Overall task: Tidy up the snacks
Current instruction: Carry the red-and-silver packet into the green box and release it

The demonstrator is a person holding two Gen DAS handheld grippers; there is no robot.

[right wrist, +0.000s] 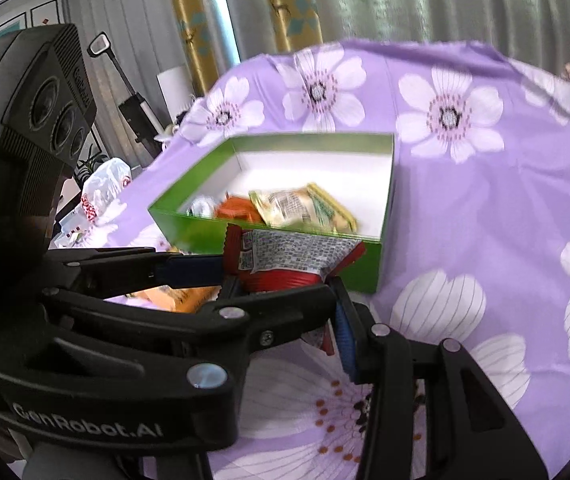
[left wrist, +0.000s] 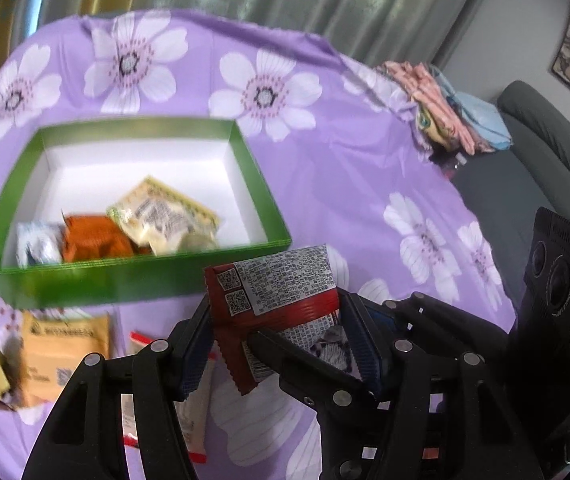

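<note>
The red snack packet (left wrist: 277,304) hangs clear of the purple flowered cloth (left wrist: 365,184), just in front of the near wall of the green box (left wrist: 133,280), with both tools clenched on it: the left gripper (left wrist: 275,336) pinches its sides, and the right gripper (right wrist: 285,280) grips the same packet from the other hand. This looks like the carrying step (the packet is not yet over the box). The next move calls for lifting it over the near rim, then letting go above the bare white floor at the back, since a cream packet (left wrist: 165,212) and an orange packet (left wrist: 97,238) crowd the front. Loose snacks (left wrist: 61,348) lie beside the box on the left; the cloth to the right is open.
</note>
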